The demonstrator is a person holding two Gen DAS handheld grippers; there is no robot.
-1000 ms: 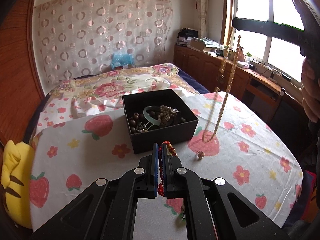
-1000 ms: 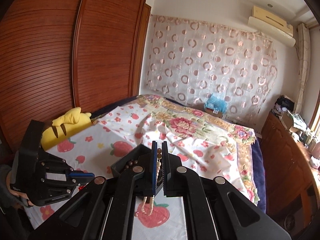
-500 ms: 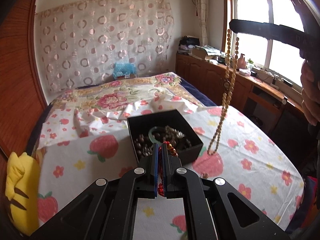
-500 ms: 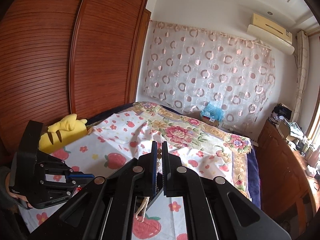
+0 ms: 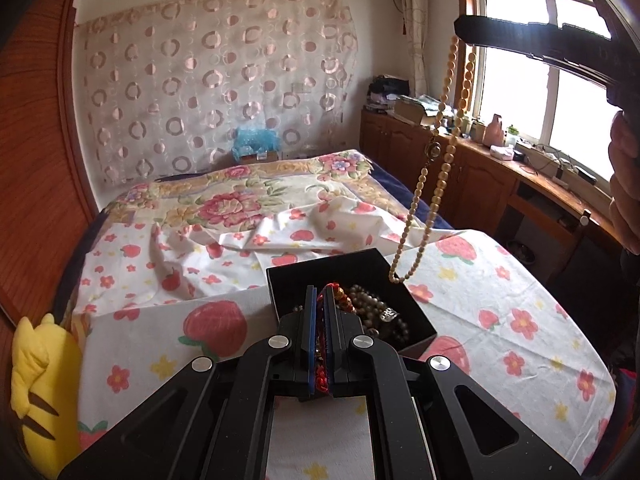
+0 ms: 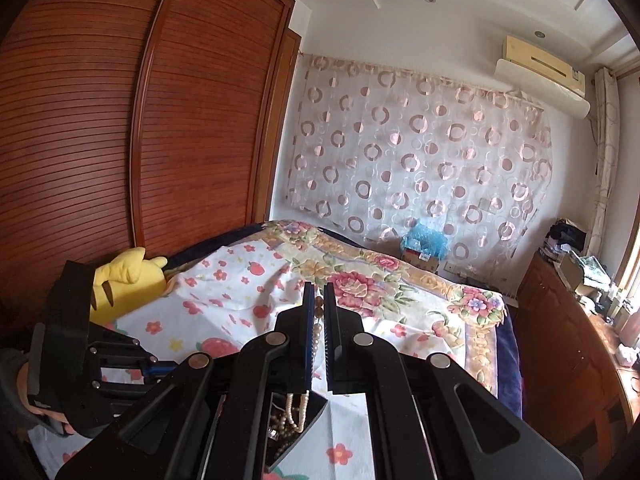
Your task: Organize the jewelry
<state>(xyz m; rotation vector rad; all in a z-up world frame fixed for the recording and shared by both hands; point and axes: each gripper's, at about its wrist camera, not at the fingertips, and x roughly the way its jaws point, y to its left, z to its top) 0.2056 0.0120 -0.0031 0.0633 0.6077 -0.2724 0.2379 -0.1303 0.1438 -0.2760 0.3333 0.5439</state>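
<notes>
A black jewelry box with several bead pieces inside sits on the strawberry-print sheet. My left gripper is shut on a red bead bracelet, held over the box's near left edge. My right gripper is shut on a long cream bead necklace, which hangs from high up with its lower loop just above the box's right rear corner. In the right wrist view the necklace dangles over the box below the fingers. The right gripper also shows in the left wrist view at top right.
A yellow plush toy lies at the bed's left edge. A floral blanket covers the far bed. A wooden cabinet with clutter runs along the right under the window. A wooden wardrobe stands on the left.
My left gripper moved forward, carrying the red bracelet to the box. My right gripper rose and shifted left, bringing the hanging necklace's loop from the sheet to above the box.
</notes>
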